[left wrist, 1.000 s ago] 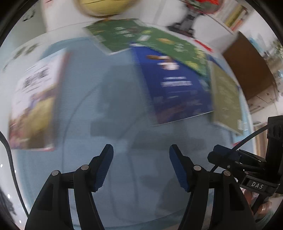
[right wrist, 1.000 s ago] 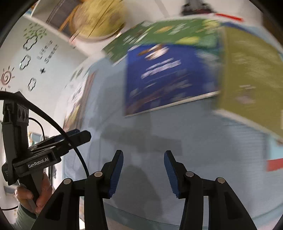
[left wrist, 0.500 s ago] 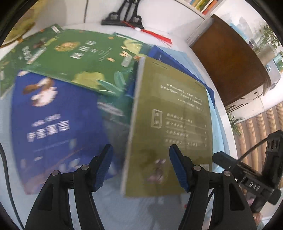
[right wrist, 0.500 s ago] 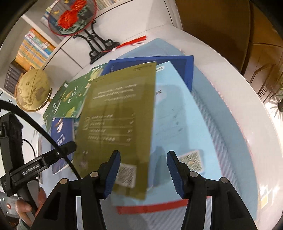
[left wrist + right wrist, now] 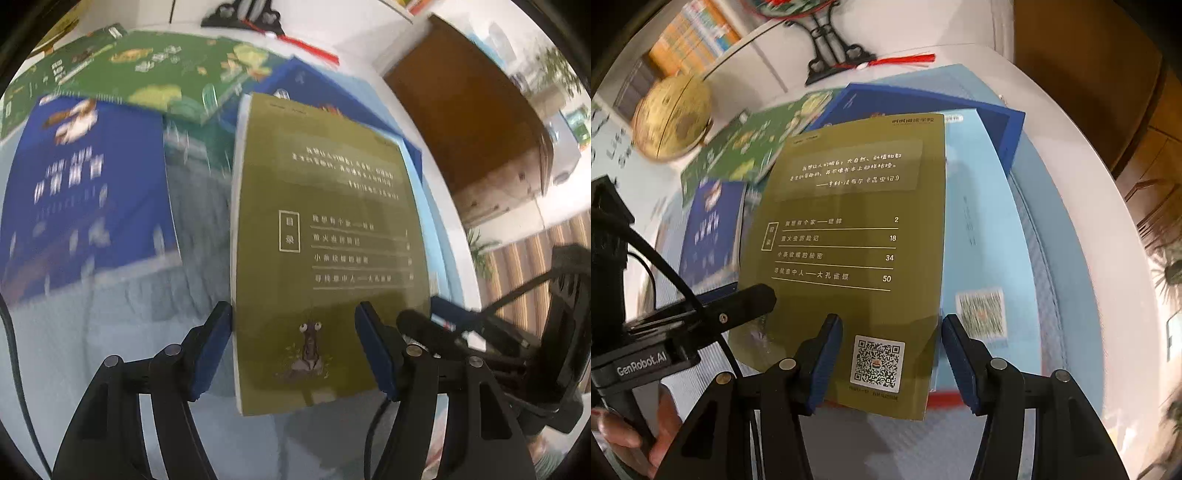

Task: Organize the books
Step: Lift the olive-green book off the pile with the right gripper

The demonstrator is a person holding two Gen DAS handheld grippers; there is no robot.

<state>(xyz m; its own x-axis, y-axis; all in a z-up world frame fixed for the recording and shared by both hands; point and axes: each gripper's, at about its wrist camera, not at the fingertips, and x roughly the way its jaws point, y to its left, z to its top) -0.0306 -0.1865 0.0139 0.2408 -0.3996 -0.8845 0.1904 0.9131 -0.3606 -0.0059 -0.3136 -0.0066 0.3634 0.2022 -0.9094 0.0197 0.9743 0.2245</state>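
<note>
An olive-green book [image 5: 325, 240] [image 5: 849, 221] lies back cover up on a light blue book [image 5: 982, 221], near the table's right side. My left gripper [image 5: 295, 350] hovers open over its lower left part, one finger at its left edge. My right gripper [image 5: 890, 354] hangs over its lower right corner and QR code; its jaws are opening and the pads do not press on the book. A dark blue book [image 5: 85, 195] [image 5: 713, 236] lies to the left, green books [image 5: 147, 74] [image 5: 750, 147] behind it, and another dark blue book [image 5: 997, 122] under the light blue one.
The books rest on a pale blue cloth [image 5: 1063, 295] over a round white table [image 5: 1108, 221]. A globe [image 5: 672, 118] and a black fan stand [image 5: 831, 48] with a red tassel stand at the back. A brown cabinet [image 5: 461, 122] is beyond the right rim.
Both grippers have swept to the right, from bare cloth below the dark blue book to over the olive-green book. The right jaws stand wider than before.
</note>
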